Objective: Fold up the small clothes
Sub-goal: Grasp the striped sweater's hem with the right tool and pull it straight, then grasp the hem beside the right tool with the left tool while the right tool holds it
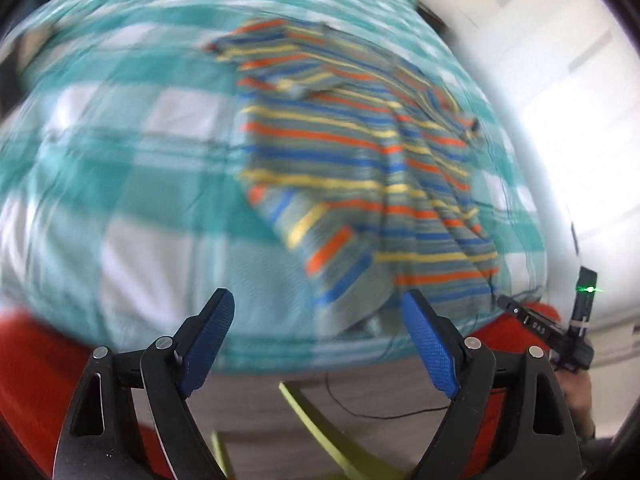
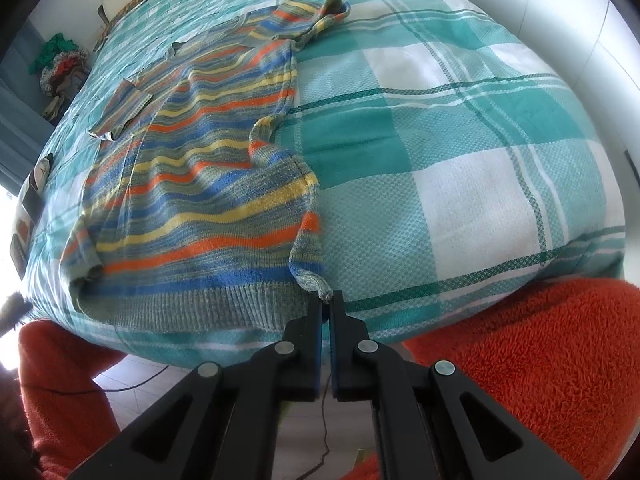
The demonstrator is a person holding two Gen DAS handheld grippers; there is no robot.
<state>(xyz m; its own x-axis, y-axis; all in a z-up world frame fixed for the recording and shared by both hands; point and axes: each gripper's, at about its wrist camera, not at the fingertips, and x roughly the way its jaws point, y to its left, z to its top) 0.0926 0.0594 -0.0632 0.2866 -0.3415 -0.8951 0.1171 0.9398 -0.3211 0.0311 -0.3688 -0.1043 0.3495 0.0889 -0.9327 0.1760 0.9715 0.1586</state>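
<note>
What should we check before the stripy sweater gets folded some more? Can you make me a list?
1. Right gripper has the stripy sweater by its bottom corner: ok, jaws shut on the hem.
2. Left gripper ready to grab: ok, jaws open and empty.
3. Left gripper on the sweater: not ok, it hangs in front of the bed edge.
4. Sweater lying flat: not ok, it is wrinkled and one sleeve is folded over.
5. Checked bedspread free beside the sweater: ok.
6. Left view sharp enough to aim: not ok, blurred.
</note>
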